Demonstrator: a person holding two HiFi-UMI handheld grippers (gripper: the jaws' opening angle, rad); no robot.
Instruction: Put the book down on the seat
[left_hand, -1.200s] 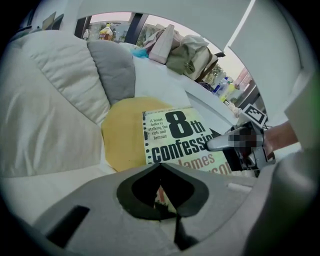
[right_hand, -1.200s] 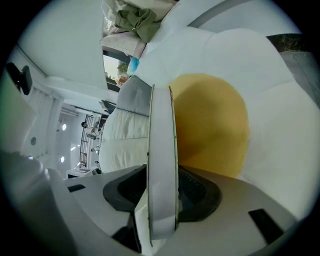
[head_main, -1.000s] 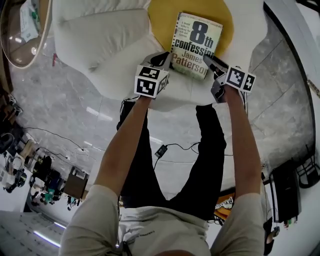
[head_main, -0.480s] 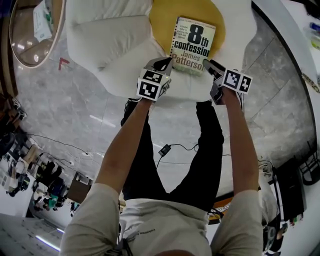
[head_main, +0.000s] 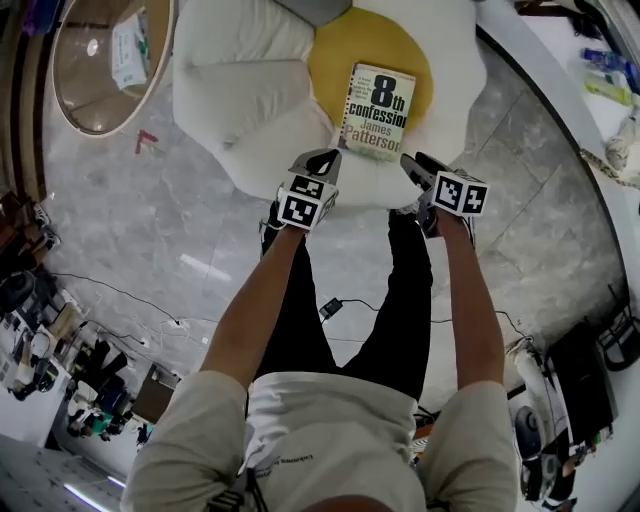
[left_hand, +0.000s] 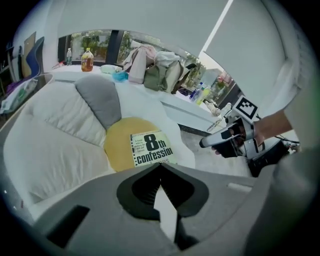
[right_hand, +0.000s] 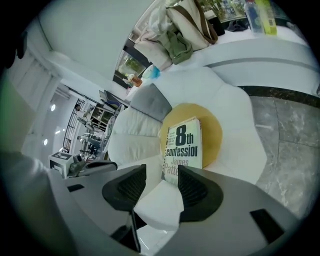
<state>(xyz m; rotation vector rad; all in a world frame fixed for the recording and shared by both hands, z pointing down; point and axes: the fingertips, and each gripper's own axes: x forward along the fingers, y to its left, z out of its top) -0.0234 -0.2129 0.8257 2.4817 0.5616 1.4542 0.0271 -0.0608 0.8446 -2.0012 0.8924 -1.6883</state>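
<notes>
Yellow seat (head_main: 340, 55) bears book (head_main: 378, 110); hand-held grippers (head_main: 325, 158) (head_main: 412, 163) drawn back.

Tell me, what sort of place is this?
Probably a lounge corner in an office or lab: a white, flower-shaped seat with a yellow centre holds a book, a round table stands beside it, and cables trail over the polished stone floor.

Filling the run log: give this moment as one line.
book flat on seat; left tongs shut, empty; right tongs open, empty
</notes>
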